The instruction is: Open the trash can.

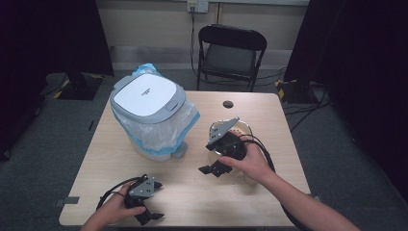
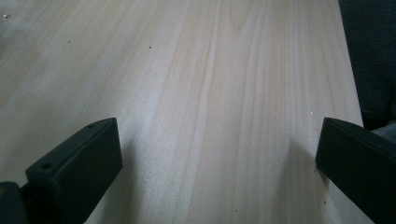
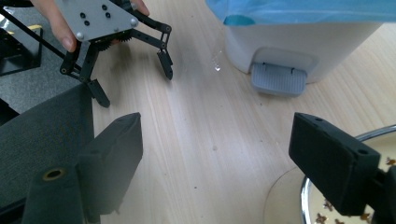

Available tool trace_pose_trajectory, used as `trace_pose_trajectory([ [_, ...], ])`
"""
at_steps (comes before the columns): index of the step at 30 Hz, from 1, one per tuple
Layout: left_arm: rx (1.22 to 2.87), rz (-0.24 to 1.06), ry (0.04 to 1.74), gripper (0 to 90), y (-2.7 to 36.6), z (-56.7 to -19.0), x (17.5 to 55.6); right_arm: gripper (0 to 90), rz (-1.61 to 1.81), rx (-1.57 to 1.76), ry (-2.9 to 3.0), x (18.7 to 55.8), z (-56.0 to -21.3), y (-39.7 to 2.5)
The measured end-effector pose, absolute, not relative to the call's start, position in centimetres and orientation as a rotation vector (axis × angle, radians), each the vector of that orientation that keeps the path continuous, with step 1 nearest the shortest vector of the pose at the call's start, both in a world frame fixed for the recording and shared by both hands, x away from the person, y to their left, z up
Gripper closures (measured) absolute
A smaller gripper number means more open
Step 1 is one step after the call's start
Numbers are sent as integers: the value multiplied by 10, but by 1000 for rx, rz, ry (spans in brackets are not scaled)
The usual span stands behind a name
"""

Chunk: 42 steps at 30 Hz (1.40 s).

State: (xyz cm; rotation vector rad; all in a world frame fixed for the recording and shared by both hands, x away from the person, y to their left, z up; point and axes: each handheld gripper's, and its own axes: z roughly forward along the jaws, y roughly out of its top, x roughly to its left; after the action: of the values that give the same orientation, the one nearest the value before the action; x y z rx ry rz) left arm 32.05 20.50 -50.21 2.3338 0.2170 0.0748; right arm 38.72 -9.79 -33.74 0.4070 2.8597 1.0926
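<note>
Two tools, both wide open and holding nothing.
Left tool rests low at the surface's near-left edge; right tool angles down-left beside the bowl, near the bin.

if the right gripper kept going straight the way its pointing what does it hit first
Most likely bare table: the right gripper tilts down at the wood between its open jaws. Beyond that lie the left gripper and the bin's grey pedal, off to either side, though depth is hard to judge.

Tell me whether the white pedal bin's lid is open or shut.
Shut: the white-and-grey lid lies flat on the blue-lined white pedal bin.
</note>
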Motion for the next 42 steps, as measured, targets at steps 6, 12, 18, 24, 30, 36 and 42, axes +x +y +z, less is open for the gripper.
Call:
trace_pose_trajectory([
  [6,2341,76,210,0,205,-502,321,175,1089,379,2872,393,-327,-94],
  [12,2339,76,212,0,205,-502,321,174,1099,374,2864,401,-317,-92],
  [18,2339,76,210,0,205,-502,321,173,1103,373,2860,408,-310,-88],
  [24,2340,76,210,0,205,-502,321,173,1072,344,2854,415,-301,-83],
  [30,2338,74,210,0,205,-502,321,173,1090,358,2847,423,-289,-79],
  [36,2338,74,210,0,205,-502,321,173,1090,363,2843,432,-281,-76],
  [42,2340,76,211,0,205,-502,321,173,1086,372,2847,439,-276,-73],
])
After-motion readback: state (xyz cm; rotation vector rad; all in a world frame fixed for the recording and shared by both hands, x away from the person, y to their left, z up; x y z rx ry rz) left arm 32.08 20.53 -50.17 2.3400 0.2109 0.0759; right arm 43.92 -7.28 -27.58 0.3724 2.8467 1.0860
